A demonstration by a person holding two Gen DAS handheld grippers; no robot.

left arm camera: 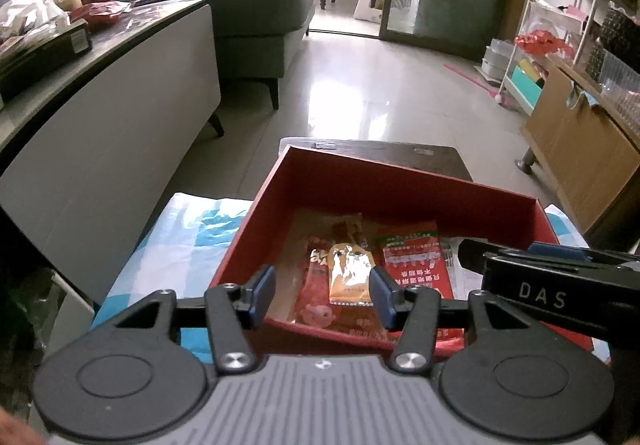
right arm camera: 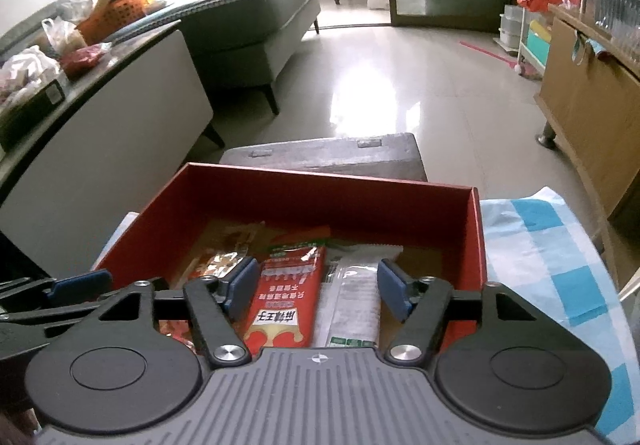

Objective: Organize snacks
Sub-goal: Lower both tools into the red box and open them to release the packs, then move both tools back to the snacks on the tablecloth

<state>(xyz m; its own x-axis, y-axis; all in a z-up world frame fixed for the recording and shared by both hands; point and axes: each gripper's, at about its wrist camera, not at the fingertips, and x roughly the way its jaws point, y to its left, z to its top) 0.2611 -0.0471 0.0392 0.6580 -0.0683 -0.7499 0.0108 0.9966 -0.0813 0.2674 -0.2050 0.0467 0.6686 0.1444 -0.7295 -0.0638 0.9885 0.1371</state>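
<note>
Nearest, the left gripper [left arm camera: 323, 295] hangs over the near edge of the red box [left arm camera: 400, 181], its blue pads parted and pressing on nothing; an orange snack packet [left arm camera: 349, 279] lies on the box floor between and below them, on top of a red-pink packet [left arm camera: 316, 309]. At three o'clock in that view the right gripper [right arm camera: 316, 291] reaches in, its pads likewise parted and empty, above a red packet with white characters [right arm camera: 286, 297] and a pale green-and-white packet [right arm camera: 356, 301] lying side by side in the box. The box sits on a blue-and-white checked cloth [right arm camera: 548, 245]. Beyond, at twelve o'clock, stands a dark stool [right arm camera: 332, 155]; at ten o'clock, a green sofa [right arm camera: 248, 17].
</note>
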